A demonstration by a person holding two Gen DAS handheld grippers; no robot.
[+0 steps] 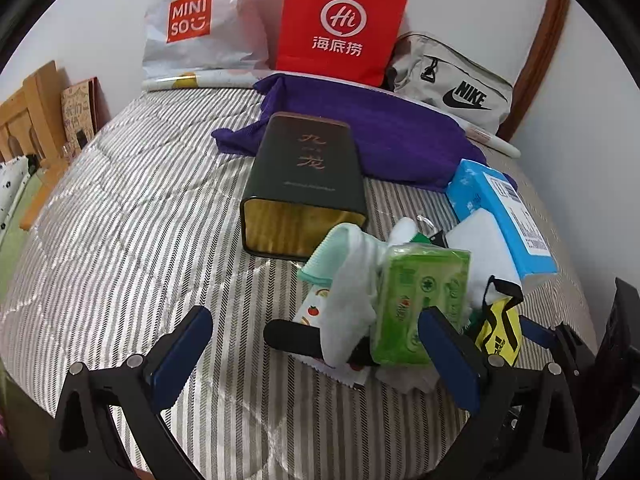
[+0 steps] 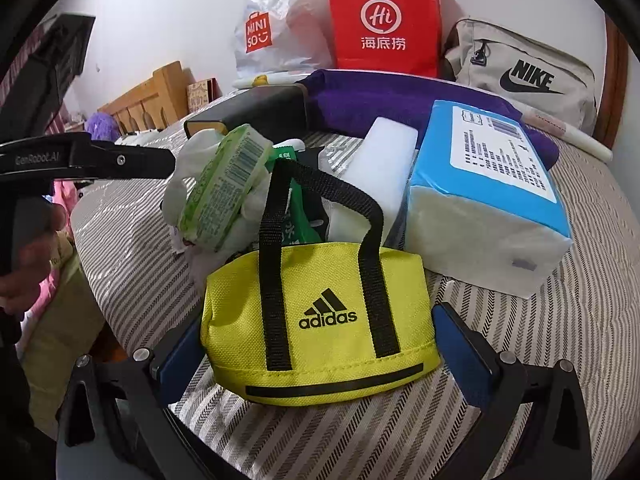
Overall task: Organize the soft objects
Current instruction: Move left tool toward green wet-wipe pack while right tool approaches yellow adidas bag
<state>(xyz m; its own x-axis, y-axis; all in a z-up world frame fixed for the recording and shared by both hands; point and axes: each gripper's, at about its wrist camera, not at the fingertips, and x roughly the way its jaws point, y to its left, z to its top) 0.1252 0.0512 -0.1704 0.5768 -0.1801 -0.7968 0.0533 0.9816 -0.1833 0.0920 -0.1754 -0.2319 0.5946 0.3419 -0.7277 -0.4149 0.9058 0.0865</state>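
Note:
A heap of soft things lies on the striped quilt [image 1: 140, 208]. It holds a green tissue pack [image 1: 424, 304], a white cloth [image 1: 352, 300], a mint-cuffed sock [image 1: 326, 252] and a white foam block [image 1: 480, 240]. My left gripper [image 1: 316, 360] is open, and the pack sits just off its right finger. A yellow adidas pouch [image 2: 320, 320] with black handles stands between the fingers of my right gripper [image 2: 322, 354], which is open around it. A blue tissue pack [image 2: 480, 184] lies behind the pouch. The dark tin box [image 1: 304, 184] lies on its side, mouth toward me.
A purple towel [image 1: 380, 132] spreads behind the tin. Against the wall stand a Miniso bag [image 1: 192, 20], a red paper bag [image 1: 340, 24] and a grey Nike bag [image 1: 452, 80]. A wooden headboard [image 2: 152, 92] is at the left. A hand [image 2: 24, 240] holds the left gripper.

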